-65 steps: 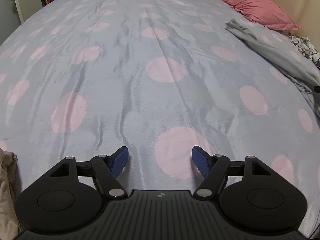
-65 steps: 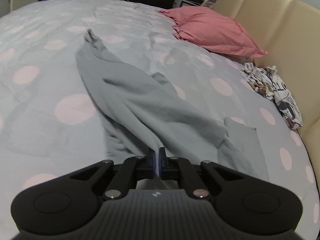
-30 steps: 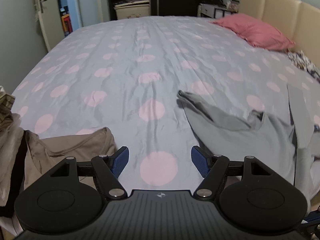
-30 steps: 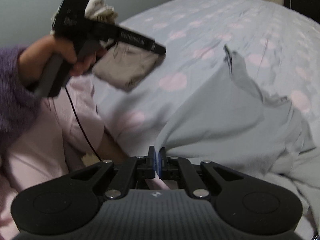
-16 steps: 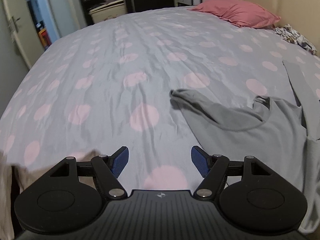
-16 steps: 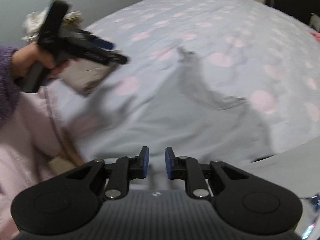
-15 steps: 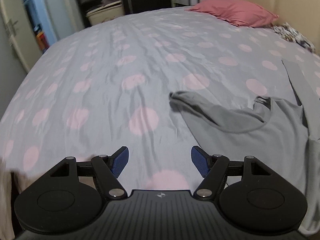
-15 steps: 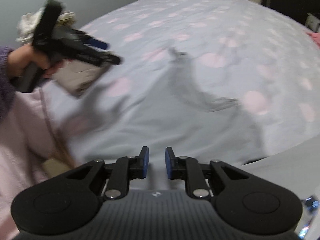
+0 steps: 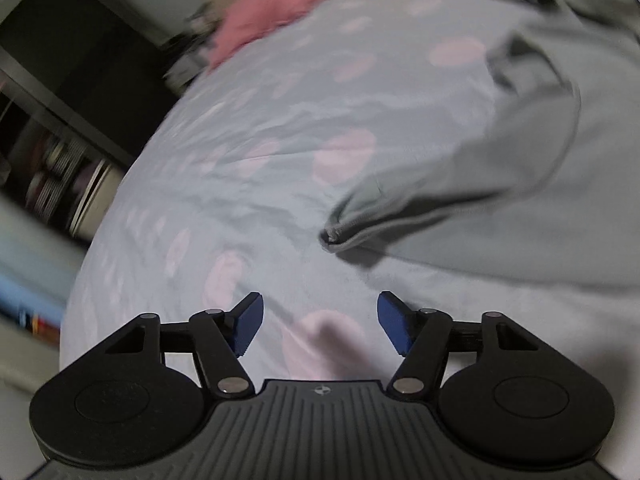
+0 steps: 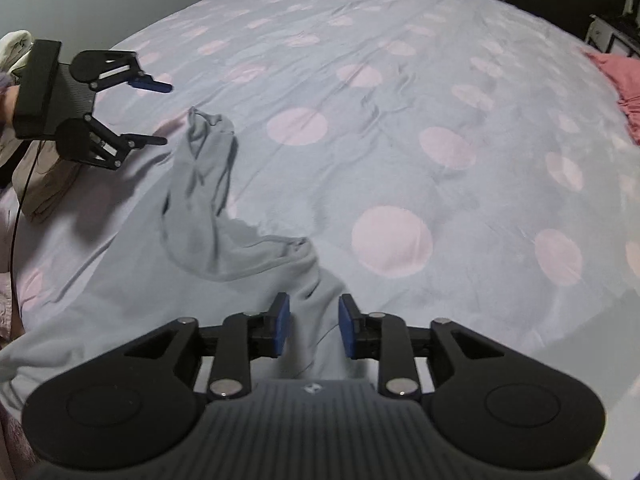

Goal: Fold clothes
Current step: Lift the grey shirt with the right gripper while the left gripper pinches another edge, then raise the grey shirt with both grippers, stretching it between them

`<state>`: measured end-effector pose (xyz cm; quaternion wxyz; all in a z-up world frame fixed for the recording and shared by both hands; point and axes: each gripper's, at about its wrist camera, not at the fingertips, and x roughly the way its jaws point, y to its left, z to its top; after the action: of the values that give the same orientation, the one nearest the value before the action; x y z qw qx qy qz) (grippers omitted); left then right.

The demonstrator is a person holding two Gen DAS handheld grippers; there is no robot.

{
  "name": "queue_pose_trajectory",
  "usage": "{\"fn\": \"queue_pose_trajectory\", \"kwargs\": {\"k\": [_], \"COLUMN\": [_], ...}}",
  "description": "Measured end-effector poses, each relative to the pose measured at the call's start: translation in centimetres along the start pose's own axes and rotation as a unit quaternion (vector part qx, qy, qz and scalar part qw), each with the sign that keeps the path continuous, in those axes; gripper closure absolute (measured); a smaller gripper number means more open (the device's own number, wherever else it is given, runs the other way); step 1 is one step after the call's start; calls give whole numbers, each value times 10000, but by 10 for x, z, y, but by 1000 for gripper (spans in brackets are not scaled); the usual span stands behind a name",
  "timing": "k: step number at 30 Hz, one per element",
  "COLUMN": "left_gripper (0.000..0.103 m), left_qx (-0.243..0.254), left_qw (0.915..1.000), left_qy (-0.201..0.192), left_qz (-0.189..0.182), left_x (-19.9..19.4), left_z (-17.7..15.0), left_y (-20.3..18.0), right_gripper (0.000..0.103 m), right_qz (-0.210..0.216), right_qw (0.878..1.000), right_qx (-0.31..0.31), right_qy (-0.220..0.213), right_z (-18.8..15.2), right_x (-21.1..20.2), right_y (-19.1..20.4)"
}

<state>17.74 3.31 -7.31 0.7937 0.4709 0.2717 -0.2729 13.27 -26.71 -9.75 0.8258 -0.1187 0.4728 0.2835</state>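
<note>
A grey long-sleeved garment (image 10: 200, 236) lies rumpled on the polka-dot bed sheet (image 10: 400, 140), one sleeve stretched out towards the far left. My right gripper (image 10: 314, 326) is open just above the garment, and a fold of grey cloth runs between its blue pads without being pinched. In the right wrist view my left gripper (image 10: 160, 114) is open and hovers beside the sleeve's end (image 10: 204, 124). The left wrist view is tilted and blurred. There my left gripper (image 9: 320, 316) is open over the sheet, a short way from the sleeve cuff (image 9: 334, 236) of the garment (image 9: 500, 184).
A folded beige garment (image 10: 44, 188) lies at the bed's left edge behind the left gripper. A pink pillow (image 10: 624, 80) sits at the far right of the bed, also visible as a blurred pillow (image 9: 272, 20). Dark shelves (image 9: 52, 168) stand beyond the bed.
My right gripper let go of the grey garment and opened wider. My left gripper, still open, swung and tilted towards the sleeve cuff, which now lies closer to it.
</note>
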Motion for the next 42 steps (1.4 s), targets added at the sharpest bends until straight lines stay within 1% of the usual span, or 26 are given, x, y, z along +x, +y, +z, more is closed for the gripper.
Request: {"fn": "queue_pose_trajectory", "kwargs": {"k": [2,3,5,6,8,9,10,11,12,13,14,17,18,21,22,23,25,27,29,32,35,37,39,42], "left_gripper": [46,46,49,53,57,61,62,67,71,75,76,86,90,97,99,99,100,100,100,100,100,100,100,100], "left_qx": [513,784,1258,1469,2019,2283,2461,2637,2802,2851,2900,3046,3094,3232,3189,3143,2959,2586,2104,1425,718,247,-160,-618], "left_qw": [9987,9968,9915,9882,9777,9714,9669,9620,9570,9557,9544,9501,9486,9443,9460,9479,9543,9655,9772,9893,9965,9980,9967,9907], "left_qy": [-44,-145,-338,-415,-564,-635,-673,-711,-744,-728,-712,-664,-648,-597,-556,-515,-422,-302,-252,-225,-282,-392,-519,-748], "left_qz": [-9,22,70,80,120,135,96,57,20,-3,-26,-93,-116,-179,-145,-111,-31,52,114,211,321,437,597,958], "left_x": [15,19,25,27,31,32,33,34,35,33,31,26,24,19,15,10,-2,-16,-38,-73,-116,-148,-182,-235], "left_z": [-1,-2,-2,-1,-1,0,-1,-1,-1,-1,0,2,2,4,4,5,8,18,30,48,66,78,90,112], "left_y": [-3,-5,-9,-10,-16,-19,-23,-27,-30,-33,-35,-42,-44,-51,-50,-48,-42,-31,-18,3,28,45,62,90], "right_gripper": [66,64,63,62,62,62,62,63,68,81,90,93,94,95,96,96,96,97,97,97,98,98,98,98], "right_qz": [125,210,340,385,481,581,680,778,861,930,888,760,718,589,540,431,241,12,-288,-876,-1475,-1800,-2075,-2461], "right_qw": [9999,9998,9993,9991,9984,9975,9964,9951,9939,9928,9933,9947,9951,9958,9961,9968,9975,9972,9952,9862,9680,9530,9365,9098], "right_qx": [5,35,87,113,173,273,372,471,562,644,650,668,674,692,693,646,534,391,201,-87,-348,-489,-635,-799], "right_qy": [42,62,103,155,258,302,346,387,395,397,340,172,116,-53,-110,-184,-400,-637,-910,-1406,-2000,-2389,-2754,-3244], "right_z": [6,9,13,14,15,12,10,8,5,2,1,0,-1,-3,-3,-2,-2,1,5,15,28,37,46,56], "right_x": [12,18,29,35,47,50,53,56,56,56,50,34,28,11,5,-4,-25,-49,-76,-123,-174,-208,-241,-286], "right_y": [-13,-19,-27,-30,-36,-39,-42,-44,-45,-45,-44,-40,-38,-34,-32,-28,-18,-6,9,32,56,72,89,112]}}
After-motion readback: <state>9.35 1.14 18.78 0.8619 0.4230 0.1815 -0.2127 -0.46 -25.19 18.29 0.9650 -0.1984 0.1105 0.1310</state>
